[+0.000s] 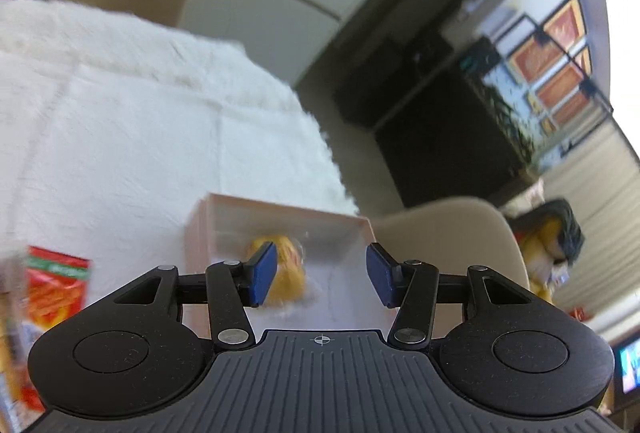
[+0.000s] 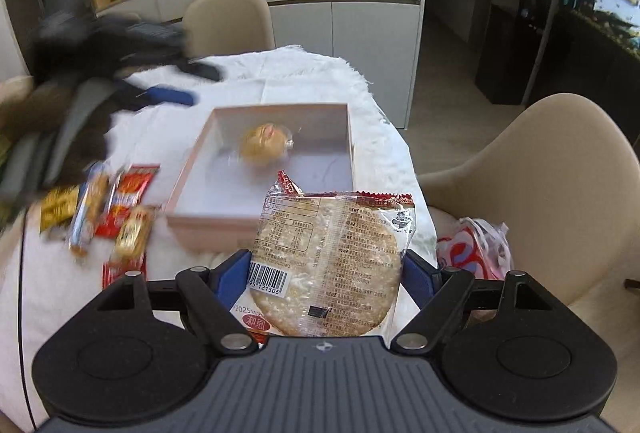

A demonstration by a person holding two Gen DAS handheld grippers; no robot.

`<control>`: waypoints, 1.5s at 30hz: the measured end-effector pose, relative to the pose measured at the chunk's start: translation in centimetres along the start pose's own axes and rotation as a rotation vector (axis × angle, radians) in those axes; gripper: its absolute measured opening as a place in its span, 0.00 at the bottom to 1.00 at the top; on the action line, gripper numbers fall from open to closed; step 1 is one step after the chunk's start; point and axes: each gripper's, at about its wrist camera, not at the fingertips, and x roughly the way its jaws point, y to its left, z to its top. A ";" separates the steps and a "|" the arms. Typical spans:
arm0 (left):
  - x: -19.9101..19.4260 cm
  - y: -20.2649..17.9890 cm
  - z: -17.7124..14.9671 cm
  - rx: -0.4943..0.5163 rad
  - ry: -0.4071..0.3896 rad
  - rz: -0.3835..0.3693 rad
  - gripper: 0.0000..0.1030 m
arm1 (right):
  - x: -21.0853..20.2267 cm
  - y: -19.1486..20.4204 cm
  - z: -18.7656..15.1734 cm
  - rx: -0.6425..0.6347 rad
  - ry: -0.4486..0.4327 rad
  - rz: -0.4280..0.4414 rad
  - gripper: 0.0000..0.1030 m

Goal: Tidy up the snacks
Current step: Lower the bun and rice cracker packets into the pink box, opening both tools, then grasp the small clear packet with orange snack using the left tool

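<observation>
Snacks: one yellow bun (image 2: pixel 266 145) lies inside the pink box (image 2: pixel 256 221); a rice cracker (image 2: pixel 332 265) in clear wrap is in the right gripper (image 2: pixel 326 273); a pile of small packets (image 2: pixel 104 213) lies on the cloth (image 2: pixel 304 81) just left of the box.
Box: open-topped, on the white cloth near the table's right edge, otherwise bare inside as far as can be seen.
Right gripper: jaws closed against both sides of the cracker, holding it upright just short of the box's near wall.
Left gripper (image 1: pixel 322 273): jaws wide apart with nothing between them, aimed over the box; in the right view it is a dark blur up at the left.
Done: one snack boxed.
In hand: the cracker looks to be on its way to the box.
Left: the packets beside the box, so the job seems at an early stage.
Unclear: a red carton (image 1: pixel 56 289) at the left view's edge is blurred; probably part of the pile.
</observation>
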 end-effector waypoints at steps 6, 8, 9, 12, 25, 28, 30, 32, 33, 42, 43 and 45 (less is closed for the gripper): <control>-3.0 3.7 -5.6 -0.134 -0.035 0.138 0.53 | 7.4 0.4 10.2 0.004 -0.037 0.098 0.86; -4.1 5.9 -7.4 -0.188 -0.028 0.179 0.53 | 10.5 0.3 12.6 0.055 0.022 0.077 0.86; -4.9 7.1 -8.6 -0.203 -0.022 0.195 0.53 | 11.1 0.1 13.0 0.076 0.032 0.075 0.86; -7.8 10.8 -10.4 -0.208 -0.018 0.281 0.53 | 11.1 0.0 12.3 0.091 0.018 0.093 0.87; -12.6 25.6 -2.6 -0.256 -0.149 0.517 0.50 | 8.8 7.9 1.1 -0.083 0.130 0.106 0.87; -10.0 26.5 -0.2 -0.148 -0.047 0.564 0.46 | 7.4 10.3 -1.0 -0.177 0.115 0.092 0.87; -8.4 27.0 0.2 -0.132 0.020 0.548 0.39 | 7.2 11.7 -2.1 -0.215 0.121 0.090 0.87; -7.6 26.8 -0.5 -0.086 0.038 0.550 0.38 | 7.3 12.4 -2.9 -0.219 0.144 0.093 0.87; -7.5 26.7 -0.6 -0.069 0.039 0.546 0.28 | 7.5 12.6 -3.2 -0.214 0.161 0.099 0.87; -14.9 25.0 -6.3 -0.119 -0.062 0.431 0.23 | 9.6 14.3 -4.4 -0.158 0.227 0.145 0.87; -15.9 24.8 -7.0 -0.132 -0.074 0.419 0.23 | 10.1 14.6 -4.4 -0.153 0.239 0.156 0.87; -17.5 24.6 -8.5 -0.158 -0.062 0.403 0.23 | 11.1 15.6 -4.4 -0.145 0.271 0.187 0.87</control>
